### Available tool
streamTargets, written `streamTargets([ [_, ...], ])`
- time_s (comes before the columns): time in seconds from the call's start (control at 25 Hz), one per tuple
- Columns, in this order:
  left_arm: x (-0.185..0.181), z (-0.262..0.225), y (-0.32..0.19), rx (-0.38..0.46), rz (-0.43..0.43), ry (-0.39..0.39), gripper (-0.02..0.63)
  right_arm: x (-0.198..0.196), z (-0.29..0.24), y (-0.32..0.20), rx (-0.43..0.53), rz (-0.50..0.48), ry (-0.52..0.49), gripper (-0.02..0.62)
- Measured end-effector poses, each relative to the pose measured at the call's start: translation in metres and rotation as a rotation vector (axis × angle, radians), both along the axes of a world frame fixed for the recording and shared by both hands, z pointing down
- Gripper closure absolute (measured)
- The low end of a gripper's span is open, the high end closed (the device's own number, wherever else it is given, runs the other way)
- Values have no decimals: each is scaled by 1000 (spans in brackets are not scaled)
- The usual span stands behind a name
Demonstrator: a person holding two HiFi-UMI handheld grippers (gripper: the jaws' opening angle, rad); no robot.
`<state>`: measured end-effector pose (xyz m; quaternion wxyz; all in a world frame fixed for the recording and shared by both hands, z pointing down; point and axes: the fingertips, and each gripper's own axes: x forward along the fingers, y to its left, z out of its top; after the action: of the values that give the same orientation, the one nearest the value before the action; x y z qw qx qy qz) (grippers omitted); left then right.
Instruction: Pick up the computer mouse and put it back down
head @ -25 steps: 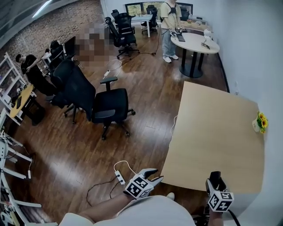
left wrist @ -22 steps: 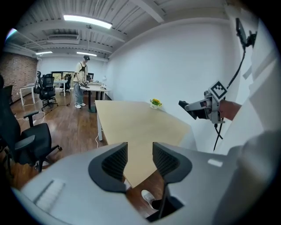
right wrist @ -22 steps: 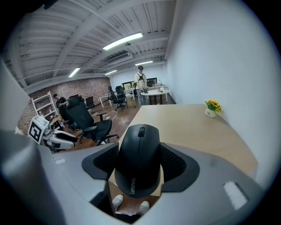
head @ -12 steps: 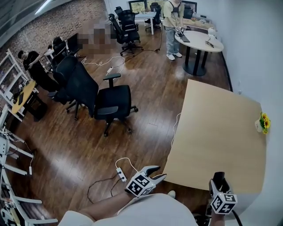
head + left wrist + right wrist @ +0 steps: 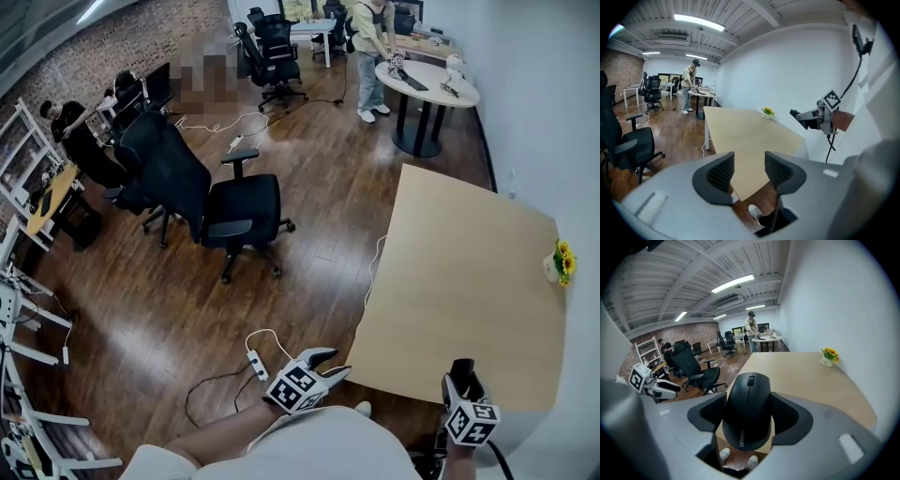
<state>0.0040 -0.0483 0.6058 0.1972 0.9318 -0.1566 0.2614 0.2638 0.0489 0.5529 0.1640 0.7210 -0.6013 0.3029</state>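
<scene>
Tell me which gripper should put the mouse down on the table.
Right. The right gripper grips the mouse by the table's near edge; the left gripper is open, empty and off the table's corner.

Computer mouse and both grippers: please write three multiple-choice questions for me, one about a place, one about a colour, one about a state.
1. Where is the computer mouse?
A. on a chair
B. between the jaws of the right gripper
C. on the floor

2. What colour are the flowers on the table?
A. red
B. yellow
C. blue

3. How does the left gripper stand?
A. open and empty
B. shut on a cable
C. shut on the mouse

Answers:
1 B: the right gripper view shows the jaws pressing its sides.
2 B: the blooms are yellow in both gripper views.
3 A: the table edge shows through the gap.
</scene>
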Motion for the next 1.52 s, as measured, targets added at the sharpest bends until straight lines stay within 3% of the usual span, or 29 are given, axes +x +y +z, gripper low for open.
streamTargets([
  [0.36, -16, -2, 1, -7, -52, 0, 417, 38, 136, -45, -113, 150, -96, 299],
  [0.72, -37, 0, 5, -16, -111, -31, 417, 51, 224, -64, -251, 151, -52, 299],
  [0.96, -48, -2, 4, -6, -145, -43, 417, 54, 258, -60, -311, 117, -30, 296],
  [1.32, -55, -1, 0, -8, -173, -39, 417, 58, 269, -62, -321, 115, -18, 276],
  [1.4, -54, -1, -2, -6, -171, -35, 417, 58, 268, -62, -314, 110, -25, 201],
  [1.52, -51, -1, -5, -4, -163, -25, 417, 60, 254, -61, -281, 104, -8, 201],
])
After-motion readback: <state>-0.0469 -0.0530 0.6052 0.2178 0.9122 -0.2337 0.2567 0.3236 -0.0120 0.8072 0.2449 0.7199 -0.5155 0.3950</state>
